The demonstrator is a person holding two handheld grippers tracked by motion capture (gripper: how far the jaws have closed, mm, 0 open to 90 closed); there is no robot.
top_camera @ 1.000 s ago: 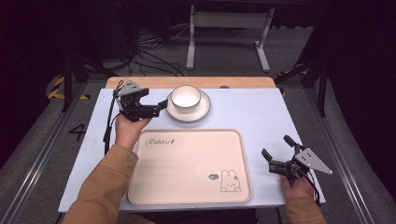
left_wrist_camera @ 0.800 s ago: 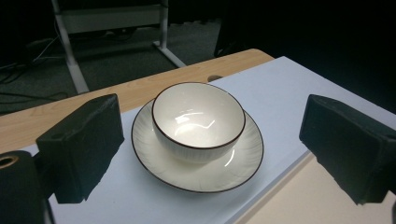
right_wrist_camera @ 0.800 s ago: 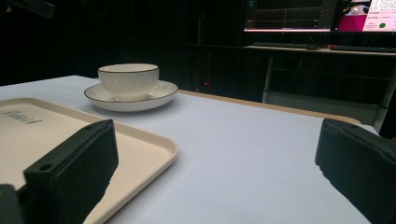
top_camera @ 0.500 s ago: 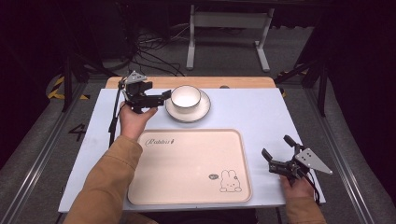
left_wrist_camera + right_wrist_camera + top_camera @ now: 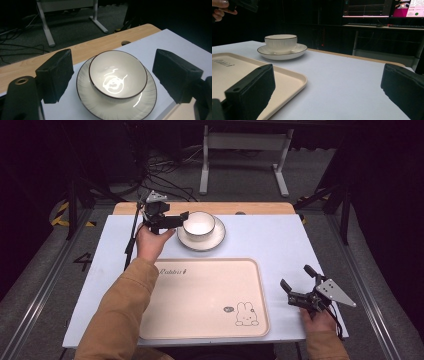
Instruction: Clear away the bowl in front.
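My left gripper sits upper left of center in the high view, just left of the bowl. Its jaws are apart w/ nothing between the pads, and they've just been closing a bit. In the left gripper view the two black pads stand at the left and right edges of the frame w/ the bowl in the gap farther off, no contact.

The bowl is white w/ a thin dark rim, upright, sitting centered on a white saucer w/ the same dark edge. Both are on the pale blue table, upper center of the high view, just above the top edge of the beige tray. The tray takes the middle-bottom of that frame and has a rabbit print in its lower right corner. Bowl & saucer aren't touching the tray.

My right gripper is at lower right of the high view, just right of the tray's edge, well apart from the bowl. Its jaws are wide, nothing in them. In the right gripper view its pads sit at lower left and lower right, w/ the tray corner between and the bowl on its saucer upper left, far off.
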